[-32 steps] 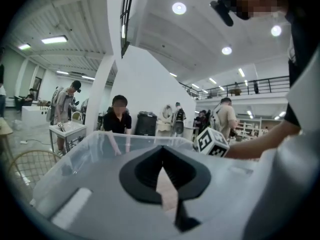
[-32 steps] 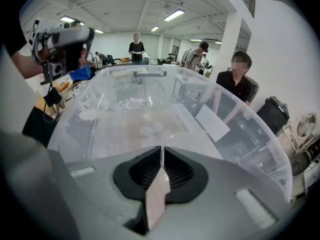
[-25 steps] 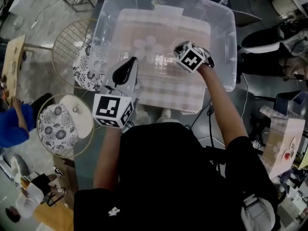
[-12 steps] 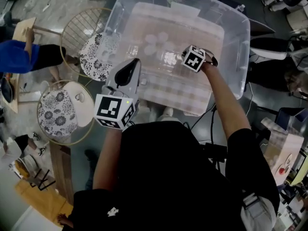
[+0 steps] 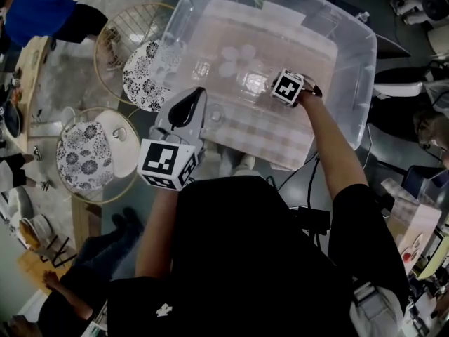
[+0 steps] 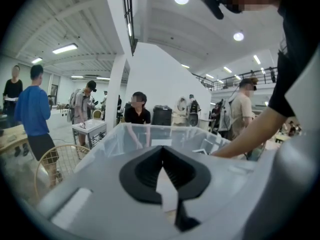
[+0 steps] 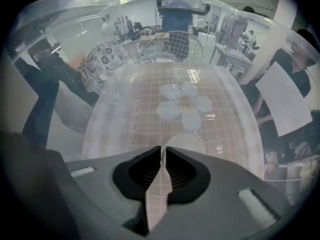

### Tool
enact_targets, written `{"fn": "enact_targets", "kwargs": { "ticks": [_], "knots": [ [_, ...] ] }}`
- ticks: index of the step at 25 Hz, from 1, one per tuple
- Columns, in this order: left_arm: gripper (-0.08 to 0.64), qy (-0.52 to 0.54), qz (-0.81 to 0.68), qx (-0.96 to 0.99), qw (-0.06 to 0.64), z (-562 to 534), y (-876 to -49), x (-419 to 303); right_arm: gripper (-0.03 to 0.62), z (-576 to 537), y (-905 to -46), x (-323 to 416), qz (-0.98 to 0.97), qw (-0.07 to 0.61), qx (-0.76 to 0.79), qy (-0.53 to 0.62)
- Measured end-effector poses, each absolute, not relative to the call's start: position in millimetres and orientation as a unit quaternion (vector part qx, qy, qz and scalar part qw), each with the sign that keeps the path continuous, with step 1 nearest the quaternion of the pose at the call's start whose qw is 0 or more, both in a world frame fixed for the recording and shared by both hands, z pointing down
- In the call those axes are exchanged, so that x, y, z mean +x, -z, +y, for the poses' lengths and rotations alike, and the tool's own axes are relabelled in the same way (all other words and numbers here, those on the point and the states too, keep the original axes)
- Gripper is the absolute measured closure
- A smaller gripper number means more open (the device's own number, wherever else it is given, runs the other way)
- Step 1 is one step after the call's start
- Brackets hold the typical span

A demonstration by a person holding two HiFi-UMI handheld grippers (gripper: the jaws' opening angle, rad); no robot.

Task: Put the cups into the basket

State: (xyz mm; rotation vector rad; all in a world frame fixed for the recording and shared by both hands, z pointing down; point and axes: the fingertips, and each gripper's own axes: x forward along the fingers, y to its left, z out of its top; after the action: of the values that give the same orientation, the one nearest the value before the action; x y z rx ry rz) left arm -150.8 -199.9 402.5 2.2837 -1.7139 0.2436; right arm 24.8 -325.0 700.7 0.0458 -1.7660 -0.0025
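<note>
Several clear plastic cups (image 5: 235,52) stand upside down in a cluster (image 7: 182,104) on the checked cloth inside a big clear bin (image 5: 351,83). My right gripper (image 5: 284,84) reaches down into the bin, pointing almost straight at the floor. Its jaws (image 7: 163,150) stand nearly together with only a thin slit and nothing between them. One cup (image 7: 186,140) lies just beyond the tips. My left gripper (image 5: 196,93) hovers outside the bin's near left wall, shut and empty (image 6: 161,149). A round wire basket (image 5: 112,41) with a floral liner sits left of the bin.
A second wire basket (image 5: 77,188) with a floral cloth and a white plate stands nearer on the left. Another clear cup (image 7: 107,91) stands upright by the bin's left wall. A white paper (image 5: 280,12) is stuck on the far wall. People stand around the room (image 6: 35,104).
My right gripper has sunk deeper into the bin toward the cups. The left gripper has barely shifted. The person in blue has moved from the left edge to the top left corner.
</note>
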Motion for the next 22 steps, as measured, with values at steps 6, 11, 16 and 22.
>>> {"fn": "enact_targets", "kwargs": {
  "ticks": [6, 11, 16, 22],
  "knots": [
    [0.554, -0.078, -0.590, 0.791, 0.141, -201, -405, -150, 0.539, -323, -698, 22, -0.778, 0.627, 0.017, -0.006],
    [0.554, -0.071, -0.586, 0.796, 0.137, -204, -400, -147, 0.514, -327, -687, 30, -0.771, 0.636, 0.029, -0.013],
    [0.554, -0.062, -0.581, 0.800, 0.136, -206, -394, -144, 0.514, -316, -669, 31, -0.784, 0.618, 0.020, -0.058],
    [0.554, -0.048, -0.578, 0.804, 0.129, -205, -388, -144, 0.528, -329, -604, 17, -0.831, 0.552, 0.067, -0.013]
  ]
}}
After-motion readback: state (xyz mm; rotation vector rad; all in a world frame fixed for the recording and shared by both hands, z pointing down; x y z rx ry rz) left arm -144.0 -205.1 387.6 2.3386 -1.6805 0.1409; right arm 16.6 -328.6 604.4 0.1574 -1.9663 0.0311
